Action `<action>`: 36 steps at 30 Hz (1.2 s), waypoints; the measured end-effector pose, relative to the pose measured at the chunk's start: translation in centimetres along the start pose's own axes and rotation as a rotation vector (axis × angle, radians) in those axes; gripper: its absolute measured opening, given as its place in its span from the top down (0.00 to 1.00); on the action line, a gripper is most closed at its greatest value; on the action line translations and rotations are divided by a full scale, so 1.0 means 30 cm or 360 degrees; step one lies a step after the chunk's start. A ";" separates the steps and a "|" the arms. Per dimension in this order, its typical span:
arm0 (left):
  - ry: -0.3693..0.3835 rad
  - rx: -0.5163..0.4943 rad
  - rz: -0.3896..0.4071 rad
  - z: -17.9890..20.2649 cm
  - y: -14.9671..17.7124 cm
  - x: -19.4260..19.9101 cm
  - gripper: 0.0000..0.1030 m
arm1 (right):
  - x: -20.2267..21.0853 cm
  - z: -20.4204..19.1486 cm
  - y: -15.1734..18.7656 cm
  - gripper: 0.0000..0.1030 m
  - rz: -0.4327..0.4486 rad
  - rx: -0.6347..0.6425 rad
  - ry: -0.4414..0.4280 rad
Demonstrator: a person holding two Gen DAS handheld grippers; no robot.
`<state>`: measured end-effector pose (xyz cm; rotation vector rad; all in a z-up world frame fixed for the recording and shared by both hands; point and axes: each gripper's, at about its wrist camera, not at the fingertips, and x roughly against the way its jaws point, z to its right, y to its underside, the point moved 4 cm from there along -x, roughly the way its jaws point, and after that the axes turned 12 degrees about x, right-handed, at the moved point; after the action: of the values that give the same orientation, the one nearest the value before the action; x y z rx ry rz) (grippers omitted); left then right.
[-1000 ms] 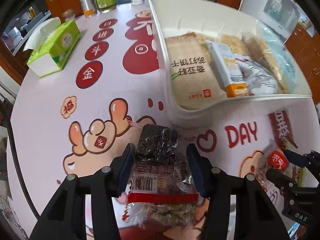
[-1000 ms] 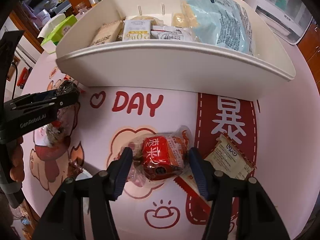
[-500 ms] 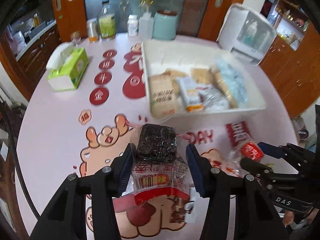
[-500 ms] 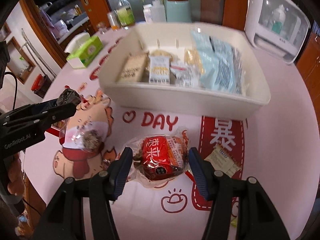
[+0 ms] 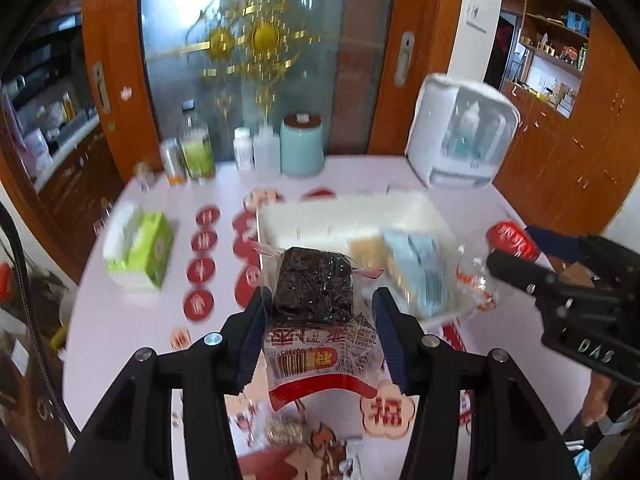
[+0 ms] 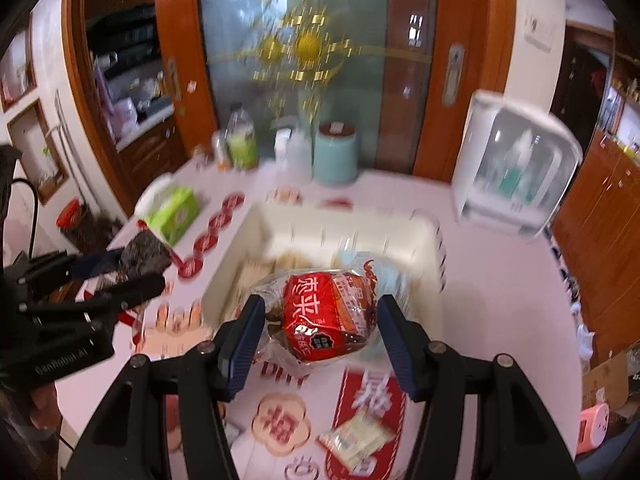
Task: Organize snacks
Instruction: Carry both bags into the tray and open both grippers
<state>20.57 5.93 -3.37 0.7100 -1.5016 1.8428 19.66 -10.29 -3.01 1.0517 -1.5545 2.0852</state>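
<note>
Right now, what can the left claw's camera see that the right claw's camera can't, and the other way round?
Only the left view shows the barcode on the dark snack pack in the left claw. Only the right view shows the small beige packet lying on the table. Both show the white bin, the green tissue box, the teal canister, and the red snack pack held in the right claw.
</note>
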 end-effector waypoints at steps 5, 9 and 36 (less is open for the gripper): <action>-0.0053 -0.0041 0.0109 0.054 -0.139 0.027 0.51 | 0.040 0.077 -0.148 0.42 0.0110 -0.0030 0.0070; -0.0083 -0.0042 0.0148 0.079 -0.224 0.010 0.50 | 0.022 0.116 -0.215 0.42 0.0137 -0.0070 0.0080; -0.0265 0.0048 -0.0155 0.005 -0.192 -0.421 0.11 | -0.379 0.202 -0.102 0.22 -0.0223 -0.0219 0.0101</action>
<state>33.12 4.71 -9.21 0.9546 -1.5170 1.7732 31.46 -13.01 -8.39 1.0053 -1.5237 1.8729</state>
